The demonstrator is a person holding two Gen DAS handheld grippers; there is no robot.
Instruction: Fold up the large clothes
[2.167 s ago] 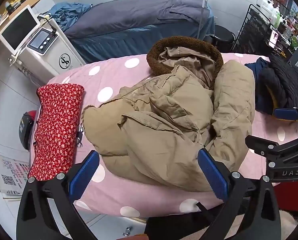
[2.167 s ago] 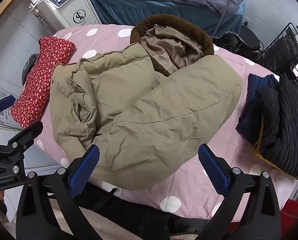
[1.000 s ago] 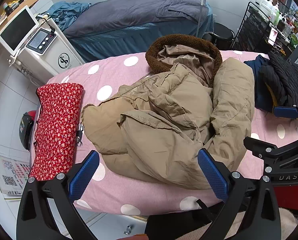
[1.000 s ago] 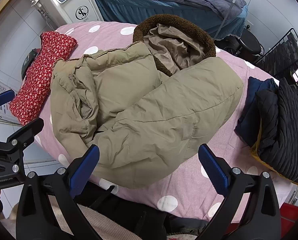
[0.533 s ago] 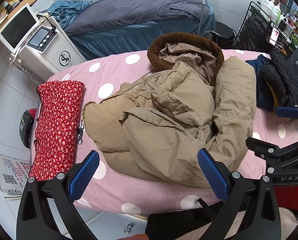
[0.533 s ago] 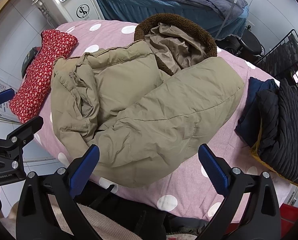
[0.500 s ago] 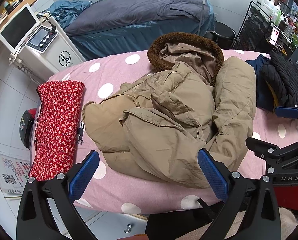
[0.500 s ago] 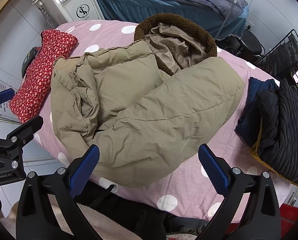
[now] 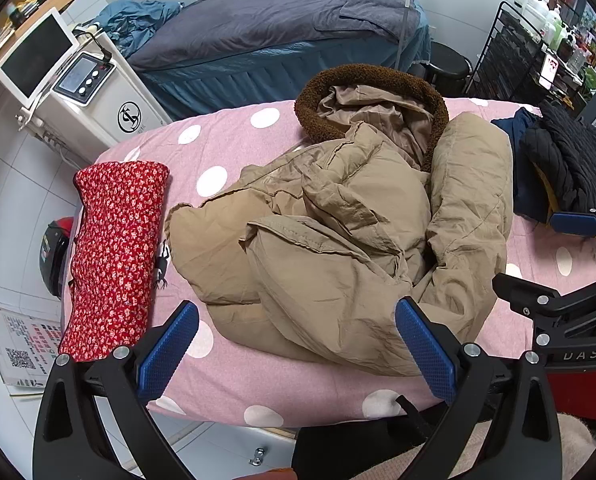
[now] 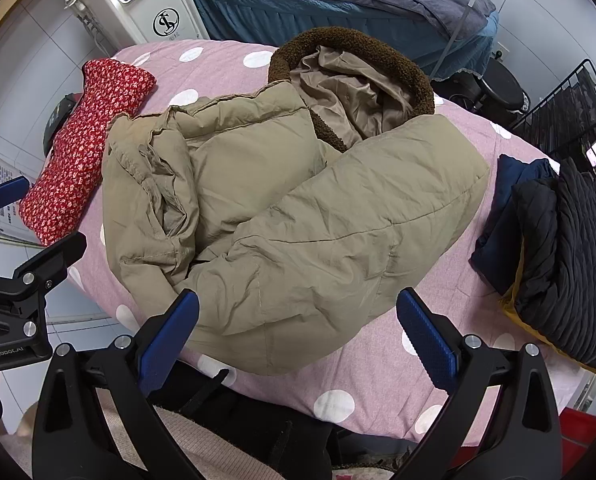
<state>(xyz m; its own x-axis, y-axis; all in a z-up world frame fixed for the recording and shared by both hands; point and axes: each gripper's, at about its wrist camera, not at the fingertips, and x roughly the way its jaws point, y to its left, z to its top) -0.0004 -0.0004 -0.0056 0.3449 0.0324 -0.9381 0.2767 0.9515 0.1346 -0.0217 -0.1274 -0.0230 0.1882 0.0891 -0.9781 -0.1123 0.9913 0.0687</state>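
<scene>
Barely anything is changed over two seconds: the khaki coat (image 9: 350, 232) is left bunched on the pink bed (image 9: 225, 376), both the left gripper (image 9: 295, 352) and right gripper (image 10: 298, 332) held wide open, empty; folding is judged unstarted.

White machine (image 9: 109, 116): round black monogram logo on its side, letters interlaced, small line beneath unreadable. Right gripper (image 9: 570, 320) body reads "DAS"; left gripper (image 10: 13, 312) body reads "GenRobot.AI". Wall poster (image 9: 21, 352): QR code, print too small to read.
</scene>
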